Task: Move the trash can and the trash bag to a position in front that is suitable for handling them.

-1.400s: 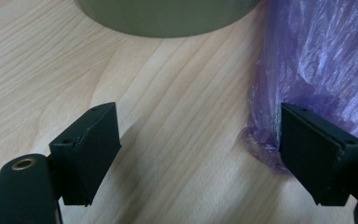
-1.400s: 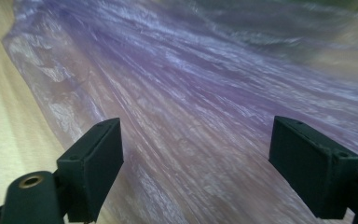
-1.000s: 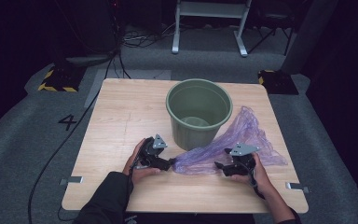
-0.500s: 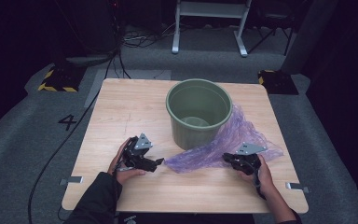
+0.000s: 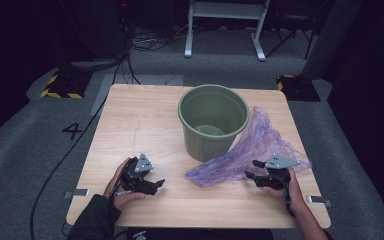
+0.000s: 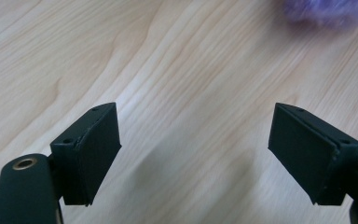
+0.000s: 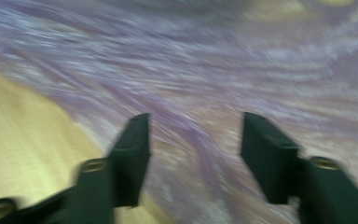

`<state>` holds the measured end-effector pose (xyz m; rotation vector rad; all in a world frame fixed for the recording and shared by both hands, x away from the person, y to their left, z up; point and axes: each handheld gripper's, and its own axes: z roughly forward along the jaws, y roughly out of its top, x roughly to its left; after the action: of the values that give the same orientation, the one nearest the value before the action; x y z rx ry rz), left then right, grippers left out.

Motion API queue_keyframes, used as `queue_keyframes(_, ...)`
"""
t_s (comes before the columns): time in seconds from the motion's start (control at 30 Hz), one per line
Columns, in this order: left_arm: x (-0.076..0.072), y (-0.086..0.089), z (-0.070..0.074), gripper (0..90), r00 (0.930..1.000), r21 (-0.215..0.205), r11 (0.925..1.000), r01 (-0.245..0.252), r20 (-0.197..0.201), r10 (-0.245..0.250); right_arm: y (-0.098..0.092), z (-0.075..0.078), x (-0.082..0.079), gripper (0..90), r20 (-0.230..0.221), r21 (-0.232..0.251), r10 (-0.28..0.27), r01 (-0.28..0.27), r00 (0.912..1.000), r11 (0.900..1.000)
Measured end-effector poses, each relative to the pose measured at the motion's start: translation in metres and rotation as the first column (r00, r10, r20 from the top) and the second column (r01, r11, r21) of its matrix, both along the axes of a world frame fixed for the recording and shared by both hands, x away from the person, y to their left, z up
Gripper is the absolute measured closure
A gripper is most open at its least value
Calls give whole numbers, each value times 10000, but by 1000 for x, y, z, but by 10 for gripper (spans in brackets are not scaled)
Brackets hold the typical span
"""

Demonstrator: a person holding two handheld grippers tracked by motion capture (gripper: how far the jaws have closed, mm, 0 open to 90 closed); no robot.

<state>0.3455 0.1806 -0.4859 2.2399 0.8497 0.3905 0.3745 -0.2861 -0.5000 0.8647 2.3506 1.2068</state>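
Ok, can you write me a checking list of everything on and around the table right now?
Surface: wooden table, bare pale wood.
Job's things: purple plastic bag lying crumpled beside the green bucket; bucket upright.
Clutter: nothing seen.
Grippers: left gripper open over bare wood, apart from the bag; right gripper at the bag's edge, jaws just reopened, nothing pinched.
Cables: black cable trailing over the floor at the left.
Surroundings: grey carpet, a "4" mark, yellow-black striped block, white frame.

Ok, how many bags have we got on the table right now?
1: the purple plastic bag lies on the table right of the green bucket, against its side. Another could be hidden behind the bucket.
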Motion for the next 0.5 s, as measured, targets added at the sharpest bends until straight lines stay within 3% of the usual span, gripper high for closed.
queue_keyframes(0.07, -2, 5, -3, 161, 9999, 30, 9999, -105, -73, 105, 1, 3, -4, 256, 329, -98, -41, 45, 9995, 9999)
queue_keyframes(0.13, -3, 8, -7, 161, 9997, 98, 9999, -139, -222, 141, 4, 8, -7, 184, 732, -124, 49, -40, 9973, 9999)
queue_keyframes(0.3, -1, 5, -12, 161, 9991, 195, 9998, 88, -423, -80, 15, 16, -1, 175, 1074, -315, 357, -325, 9936, 9990)
queue_keyframes(0.37, -1, 4, -13, 159, 9985, 64, 9998, 185, -511, -182, 23, 15, 4, 172, 970, -543, 525, -474, 9939, 9974)
queue_keyframes(0.43, 0, 3, -14, 155, 9984, 2, 9998, 209, -516, -209, 31, 12, 10, 209, 785, -920, 332, -260, 9964, 9954)
queue_keyframes(0.5, 1, 3, -15, 150, 9987, -81, 9997, 234, -441, -238, 35, 8, 15, 210, 763, -865, 294, -227, 9966, 9960)
